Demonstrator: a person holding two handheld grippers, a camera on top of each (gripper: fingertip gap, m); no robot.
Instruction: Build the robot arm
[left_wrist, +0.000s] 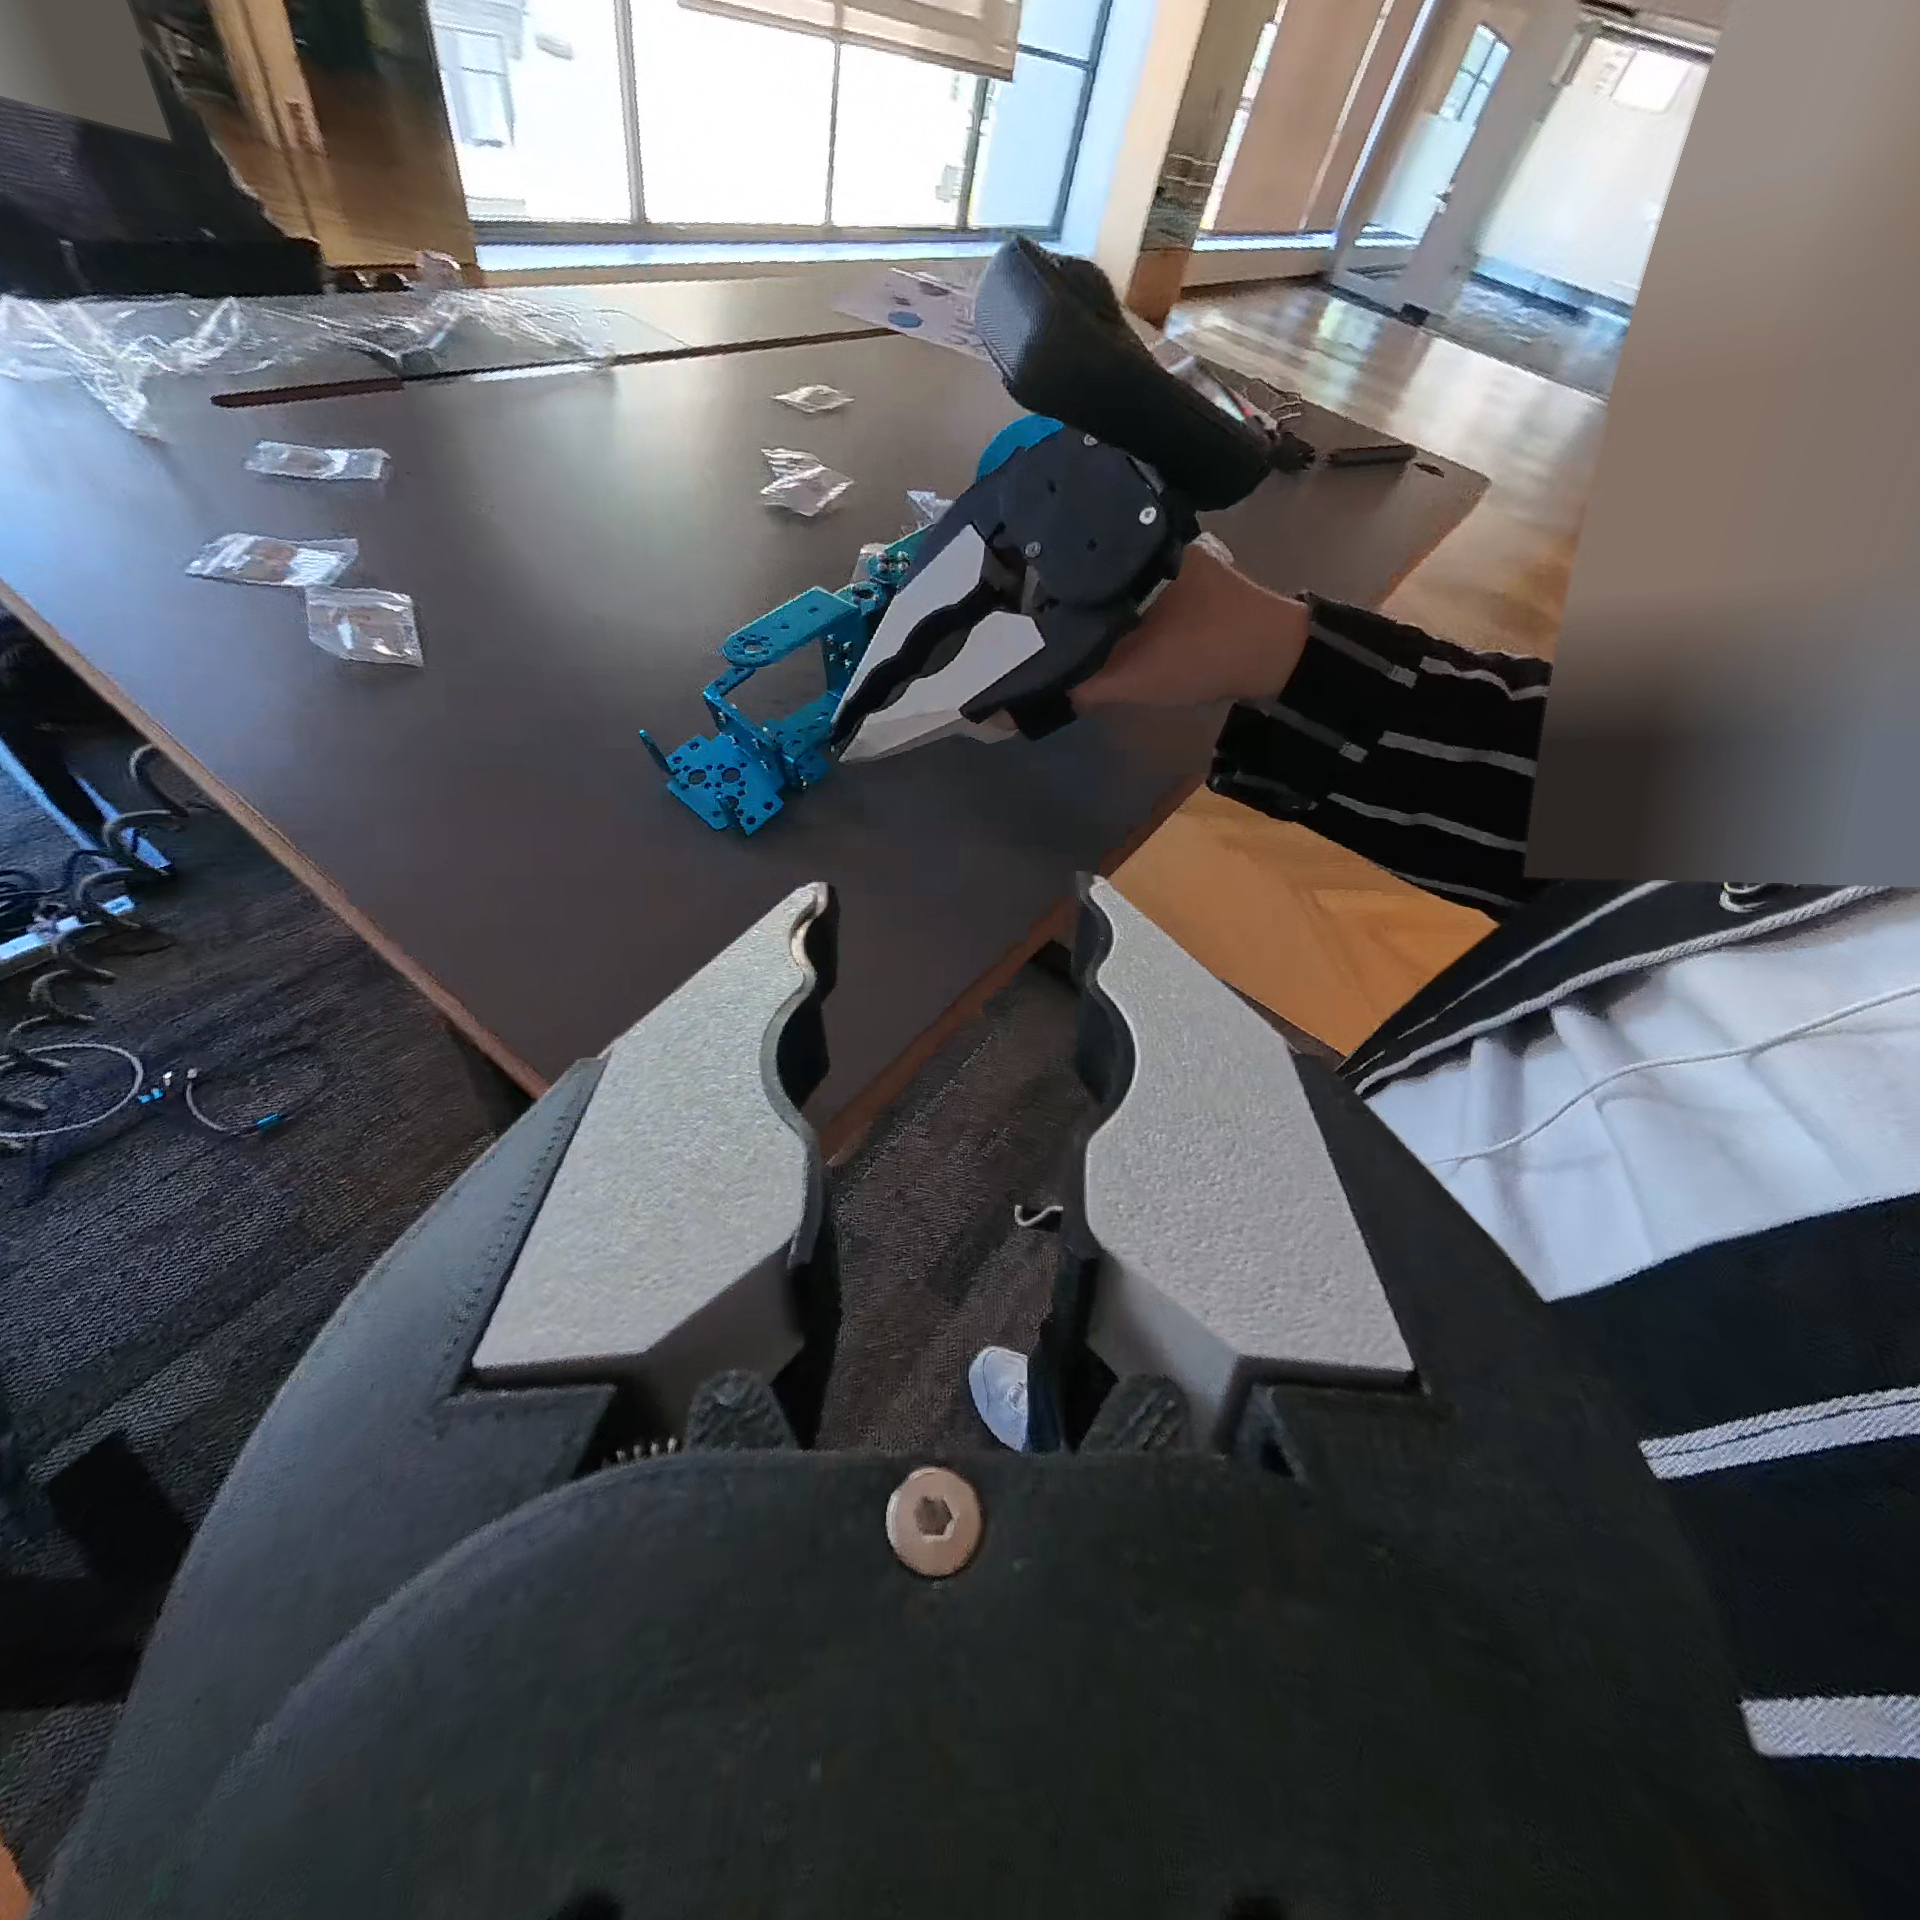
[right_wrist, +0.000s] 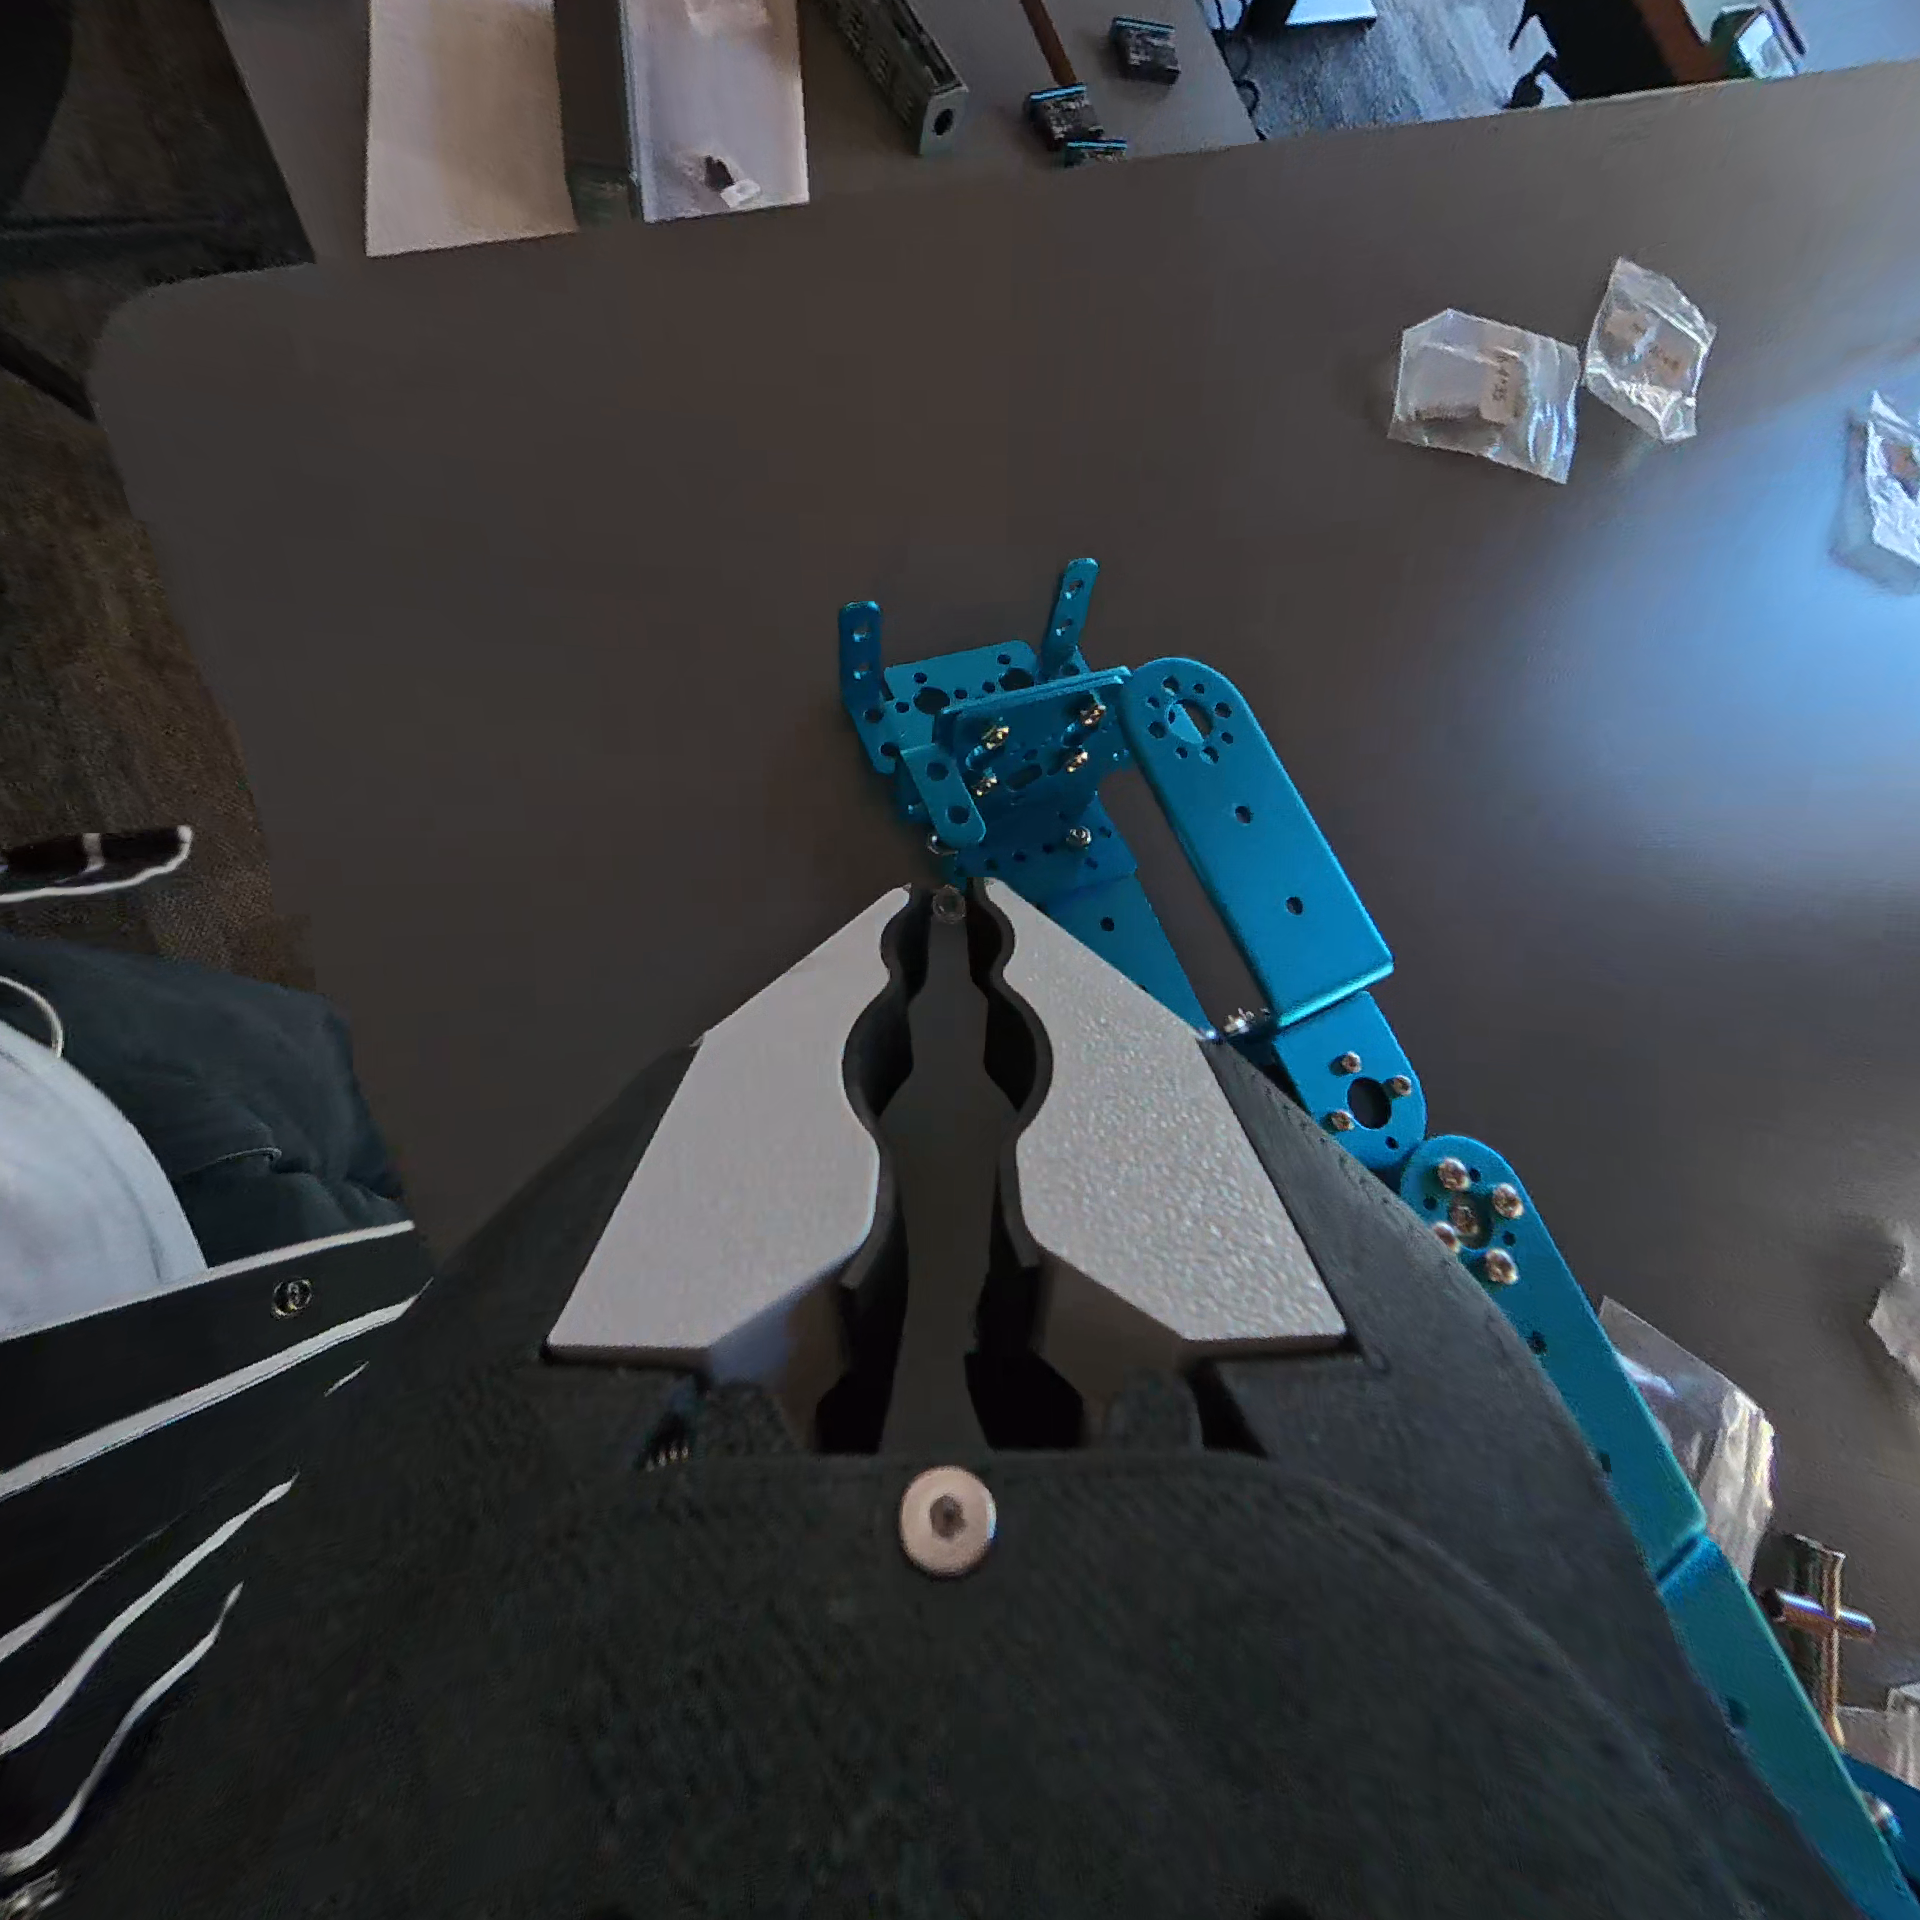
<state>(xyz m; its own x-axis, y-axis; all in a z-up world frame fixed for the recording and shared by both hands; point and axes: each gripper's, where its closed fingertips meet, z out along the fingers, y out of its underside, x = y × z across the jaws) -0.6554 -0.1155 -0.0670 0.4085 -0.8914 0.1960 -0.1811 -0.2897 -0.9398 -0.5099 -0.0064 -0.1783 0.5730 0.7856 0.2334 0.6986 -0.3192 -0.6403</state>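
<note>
A blue metal bracket assembly (left_wrist: 748, 727) with many holes and screws lies on a dark table (left_wrist: 468, 623). In the right wrist view it (right_wrist: 1247, 831) stretches from just beyond my fingertips back along the right side. My right gripper (right_wrist: 948, 896) is shut on a small silver screw (right_wrist: 948, 906) pinched at its tips, right against the assembly's near bracket. It also shows in the left wrist view (left_wrist: 847, 748), pointing down at the assembly, held by a hand. My left gripper (left_wrist: 951, 914) is open and empty, hovering near the table's corner, well short of the assembly.
Several small clear bags of parts (left_wrist: 272, 561) lie on the table, also at the right (right_wrist: 1486, 395). Crumpled plastic wrap (left_wrist: 208, 332) sits at the far left. Cables (left_wrist: 94, 1081) lie on the carpet. A metal T-handle tool (right_wrist: 1818, 1621) lies by the assembly. My hands' fingertips stand some 20 centimetres from each other.
</note>
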